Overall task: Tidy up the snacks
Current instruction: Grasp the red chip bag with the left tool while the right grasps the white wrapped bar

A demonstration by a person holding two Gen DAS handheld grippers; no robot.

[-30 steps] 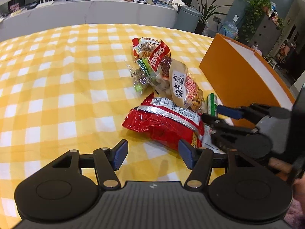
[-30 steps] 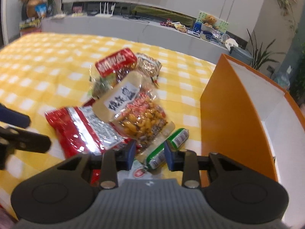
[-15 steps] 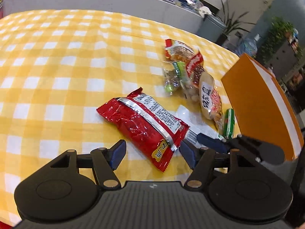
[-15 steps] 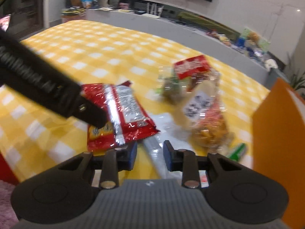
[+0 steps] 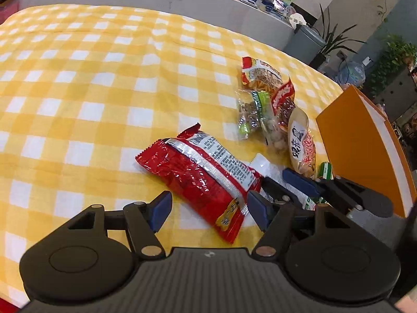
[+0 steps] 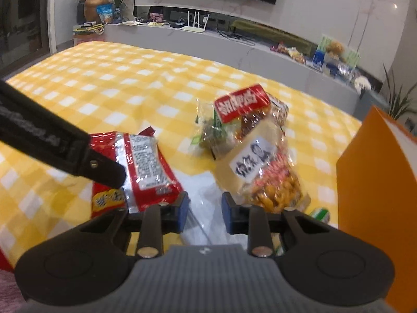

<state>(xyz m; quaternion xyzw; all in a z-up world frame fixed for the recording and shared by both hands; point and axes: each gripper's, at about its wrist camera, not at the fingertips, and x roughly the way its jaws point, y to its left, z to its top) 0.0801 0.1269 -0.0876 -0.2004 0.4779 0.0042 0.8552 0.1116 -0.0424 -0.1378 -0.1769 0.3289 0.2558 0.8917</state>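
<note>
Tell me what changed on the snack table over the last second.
The right gripper left the green snack stick; its jaws are closing over the clear packet. The left gripper, open, now frames the red packet. Snacks and orange box stayed put.

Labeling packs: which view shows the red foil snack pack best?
Left wrist view: the red foil snack pack lies whole and sharp. The right wrist view shows it blurred, partly hidden behind the left gripper.
</note>
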